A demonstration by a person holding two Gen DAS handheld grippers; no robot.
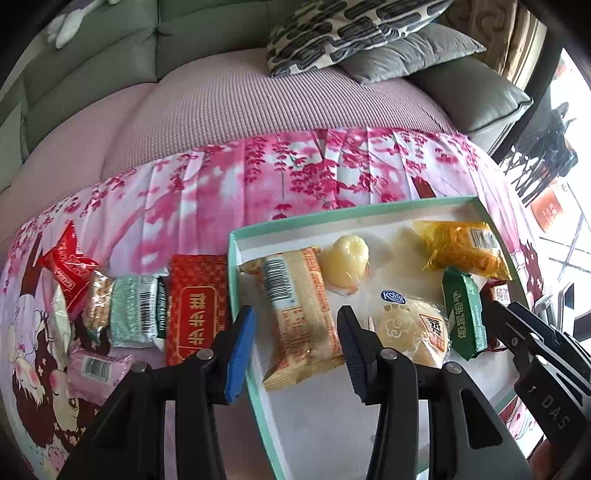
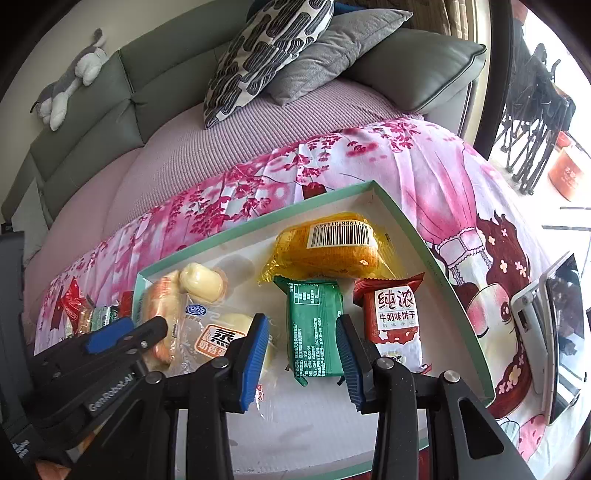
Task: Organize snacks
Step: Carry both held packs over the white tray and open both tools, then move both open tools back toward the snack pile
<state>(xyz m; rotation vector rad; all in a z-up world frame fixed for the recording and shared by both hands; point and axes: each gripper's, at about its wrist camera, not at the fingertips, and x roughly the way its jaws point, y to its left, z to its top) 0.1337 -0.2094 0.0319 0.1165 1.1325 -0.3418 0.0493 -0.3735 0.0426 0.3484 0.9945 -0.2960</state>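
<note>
A mint-rimmed white tray (image 1: 236, 280) lies on a pink floral cloth. In it are a beige barcoded packet (image 1: 291, 280), a pale jelly (image 1: 343, 258), a clear-wrapped bun (image 1: 410, 332), a yellow packet (image 2: 332, 247), a green packet (image 2: 314, 332) and a red-and-white packet (image 2: 395, 317). My left gripper (image 1: 295, 321) hovers over the beige packet, its pads apart and off the wrapper. My right gripper (image 2: 303, 321) hangs above the flat green packet, with bare tray showing beside its left pad. Loose snacks left of the tray include a red square packet (image 1: 195, 314) and a silver-green one (image 1: 135, 314).
Further left lie a red wrapper (image 1: 68, 269) and a pink packet (image 1: 96, 369). Behind the cloth is a sofa seat with patterned and grey cushions (image 1: 351, 29). A phone on a white stand (image 2: 561, 332) sits to the right of the tray.
</note>
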